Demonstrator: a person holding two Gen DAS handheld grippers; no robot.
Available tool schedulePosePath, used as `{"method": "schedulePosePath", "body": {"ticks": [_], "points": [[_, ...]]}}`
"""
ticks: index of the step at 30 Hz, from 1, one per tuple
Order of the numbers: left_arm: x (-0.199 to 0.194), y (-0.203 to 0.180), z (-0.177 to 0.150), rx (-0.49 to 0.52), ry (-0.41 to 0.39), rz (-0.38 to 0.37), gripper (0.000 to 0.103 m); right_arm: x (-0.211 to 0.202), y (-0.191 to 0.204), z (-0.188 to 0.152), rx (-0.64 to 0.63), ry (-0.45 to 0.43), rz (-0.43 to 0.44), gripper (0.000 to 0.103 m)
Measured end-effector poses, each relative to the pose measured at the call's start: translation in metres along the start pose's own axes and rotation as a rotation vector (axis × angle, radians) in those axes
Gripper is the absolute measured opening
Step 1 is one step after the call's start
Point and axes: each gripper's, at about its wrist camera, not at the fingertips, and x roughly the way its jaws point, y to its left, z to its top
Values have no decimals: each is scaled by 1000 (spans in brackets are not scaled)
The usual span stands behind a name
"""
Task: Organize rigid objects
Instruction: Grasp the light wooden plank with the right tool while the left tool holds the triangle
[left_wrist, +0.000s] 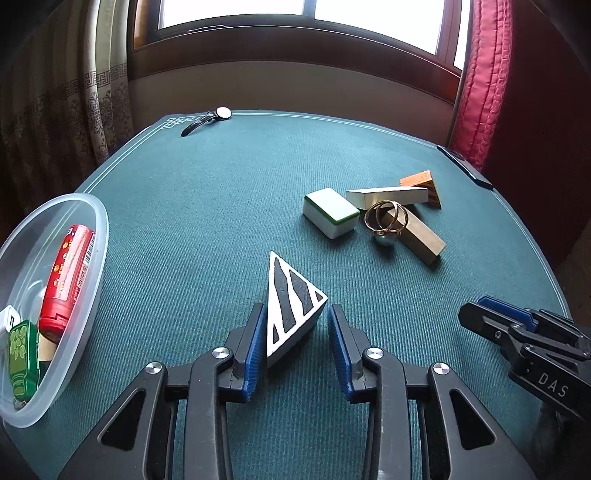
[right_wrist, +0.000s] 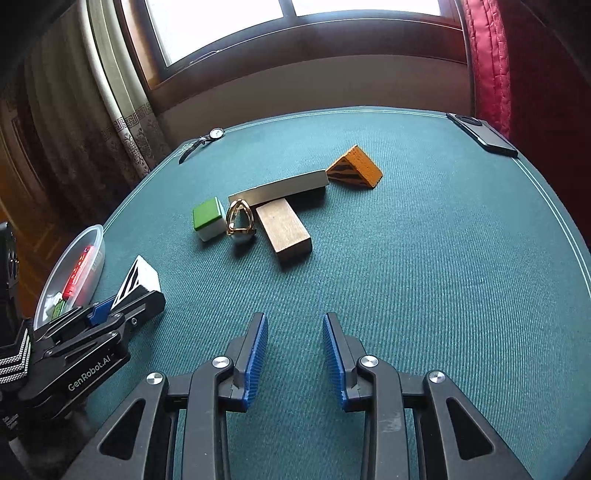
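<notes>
While untouched, striped wedge (left_wrist: 291, 306) between left hand-held gripper (left_wrist: 296, 345) pads.

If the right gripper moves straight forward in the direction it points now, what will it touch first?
Probably the brown wooden block: it lies nearly straight ahead of the open right gripper, with bare green cloth between. Depth is unclear.

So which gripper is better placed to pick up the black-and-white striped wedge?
Left. The left gripper already straddles the striped wedge, jaws open either side of it. The right gripper is open over bare cloth, well off to the side.
</notes>
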Motion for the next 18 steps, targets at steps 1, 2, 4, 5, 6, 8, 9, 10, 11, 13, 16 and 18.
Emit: {"method": "schedulePosePath", "body": {"ticks": [1,2,4,5,6,8,9,10,11,13,16,18], "points": [[0,0,0,-1,0,-1,35,1,-2,2,7,-4,-6,40],[0,0,0,-3,0,-2,35,2,-4,6,18,-10,-5,50],[-1,1,-1,-5,0,-4,35,4,-8,13,31,-29,-8,58],[-1,1,-2,-6,0,-5,35,6,-8,17,25,-37,-17,59],[-1,1,-1,-7,0,-5,35,9,-8,21,17,-40,-28,59],[-1,2,-2,-8,0,-7,35,18,-6,30,1,-40,-42,59],[-1,2,-2,-9,0,-8,35,22,-5,34,-8,-39,-49,59],[-2,2,-2,-10,0,-8,35,27,-3,38,-18,-36,-57,59],[-2,2,-2,-11,0,-10,35,32,-2,41,-26,-32,-62,59],[-2,2,-2,-14,0,-13,35,39,3,47,-40,-23,-59,59],[-1,2,-2,-16,0,-17,35,45,8,53,-59,-17,-51,59],[-1,2,-1,-16,0,-16,35,48,11,54,-66,-13,-44,58]]}}
